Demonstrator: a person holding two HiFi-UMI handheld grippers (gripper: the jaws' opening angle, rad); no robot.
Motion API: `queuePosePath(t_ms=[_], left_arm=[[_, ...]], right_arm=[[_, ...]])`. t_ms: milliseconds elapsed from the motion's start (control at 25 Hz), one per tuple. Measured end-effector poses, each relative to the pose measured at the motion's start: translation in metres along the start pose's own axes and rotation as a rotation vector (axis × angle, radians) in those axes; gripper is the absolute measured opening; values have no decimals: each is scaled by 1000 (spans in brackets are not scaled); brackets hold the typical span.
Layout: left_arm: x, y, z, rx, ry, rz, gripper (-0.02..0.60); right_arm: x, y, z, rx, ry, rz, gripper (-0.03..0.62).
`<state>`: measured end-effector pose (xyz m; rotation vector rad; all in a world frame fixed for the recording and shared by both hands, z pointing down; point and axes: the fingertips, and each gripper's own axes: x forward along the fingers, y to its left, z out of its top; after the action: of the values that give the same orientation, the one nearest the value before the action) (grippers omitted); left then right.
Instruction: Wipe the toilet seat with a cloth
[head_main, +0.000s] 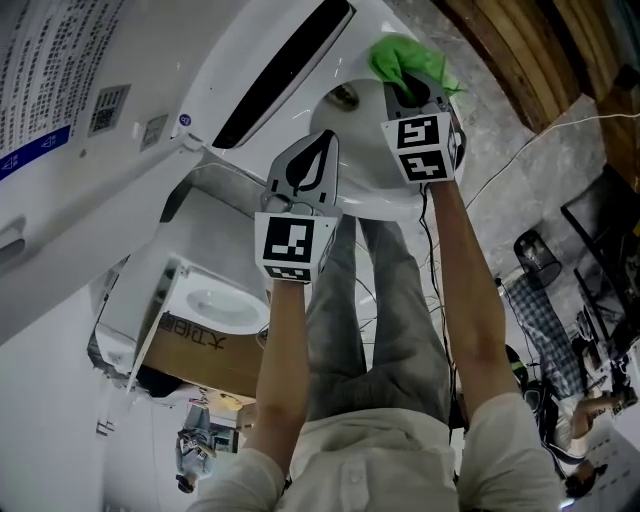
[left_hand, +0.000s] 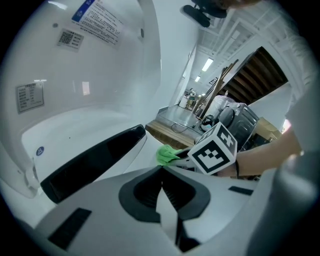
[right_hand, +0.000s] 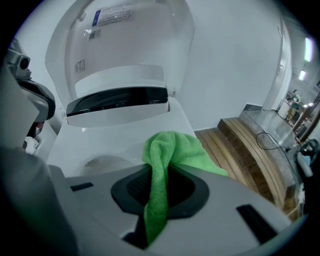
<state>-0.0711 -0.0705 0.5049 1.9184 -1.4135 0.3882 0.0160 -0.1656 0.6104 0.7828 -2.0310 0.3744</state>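
Two tongs, two states: the right tongs (right_hand: 159, 182) are clenched on the green cloth (right_hand: 172, 147), whose long fold runs straight out along the jaws and bunches ahead of the tips, while the left tongs (left_hand: 161, 172) are pressed together on nothing. The bunch hangs over the right edge of the toilet seat (right_hand: 117, 142) — touching or just above, I cannot tell — with the bowl opening (right_hand: 100, 162) to its left and the raised lid (right_hand: 130, 45) beyond. The right tongs are plainly nearer the seat's right edge; the wipe probably calls for pressing down and sweeping along the seat.

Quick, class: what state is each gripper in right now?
Left gripper: jaws closed, holding nothing.
Right gripper: jaws closed on the green microfibre cloth.
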Motion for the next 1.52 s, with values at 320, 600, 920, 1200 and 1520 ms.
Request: queuePosePath(t_ms=[320, 600, 920, 1200, 1520], left_arm=[[-16, 15, -5, -20, -10, 26, 12], [-32, 26, -11, -34, -15, 48, 12], [-47, 35, -18, -43, -23, 63, 12], [-61, 40, -24, -51, -31, 83, 12], [-79, 48, -37, -70, -36, 115, 12]], right_arm=[[11, 14, 24, -34, -7, 28, 51], [18, 28, 34, -53, -18, 40, 49], [21, 56, 38, -95, -11, 83, 49], [20, 84, 37, -135, -6, 124, 49], [19, 120, 31, -200, 10, 178, 49]])
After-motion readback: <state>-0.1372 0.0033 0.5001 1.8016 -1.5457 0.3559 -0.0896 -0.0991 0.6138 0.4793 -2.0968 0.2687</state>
